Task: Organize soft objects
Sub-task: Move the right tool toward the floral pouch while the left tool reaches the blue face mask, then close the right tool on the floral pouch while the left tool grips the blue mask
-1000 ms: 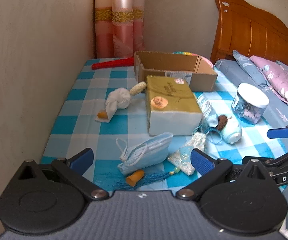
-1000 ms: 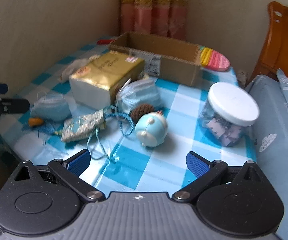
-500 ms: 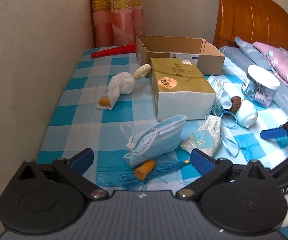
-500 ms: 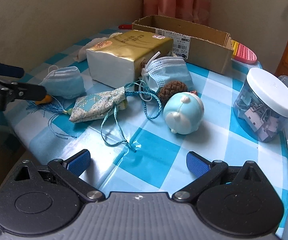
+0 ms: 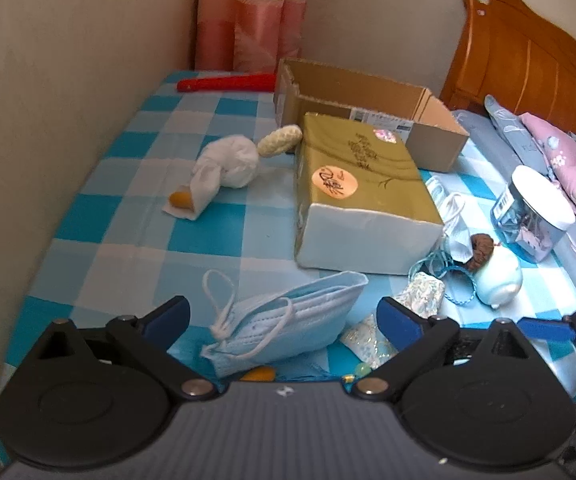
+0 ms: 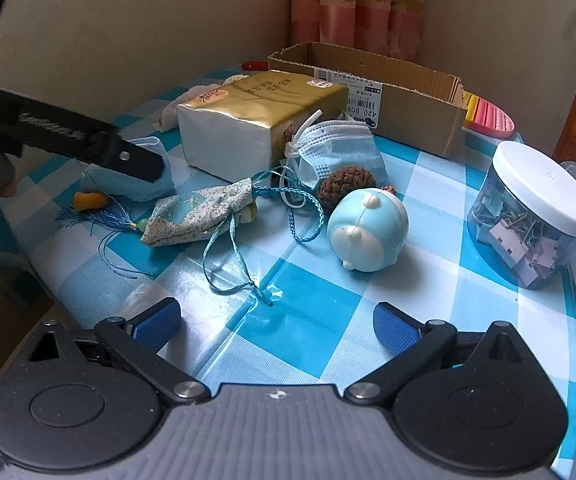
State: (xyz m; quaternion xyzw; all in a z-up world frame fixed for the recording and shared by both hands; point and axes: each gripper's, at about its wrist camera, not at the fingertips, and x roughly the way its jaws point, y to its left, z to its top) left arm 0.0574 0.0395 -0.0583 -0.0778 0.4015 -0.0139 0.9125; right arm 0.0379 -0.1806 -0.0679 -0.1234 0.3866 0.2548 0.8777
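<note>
Face mask [image 5: 288, 326]: folded, pale blue, lying on the checked desk [image 5: 136, 240] at its near edge, in front of the gold tissue pack [image 5: 360, 200].
Change: left gripper [image 5: 284, 318] has dropped and moved in over the past second; the mask now sits between its blue pads.
Left gripper state: wide apart, just begun narrowing, pads not yet pressing the mask.
Right gripper [image 6: 276, 322]: apart, nothing between the pads, hovering over bare desk short of the blue round toy [image 6: 368, 230].
Meaning: mask looks like the first pick; cardboard box [image 5: 368, 96] behind appears the likely destination.
</note>
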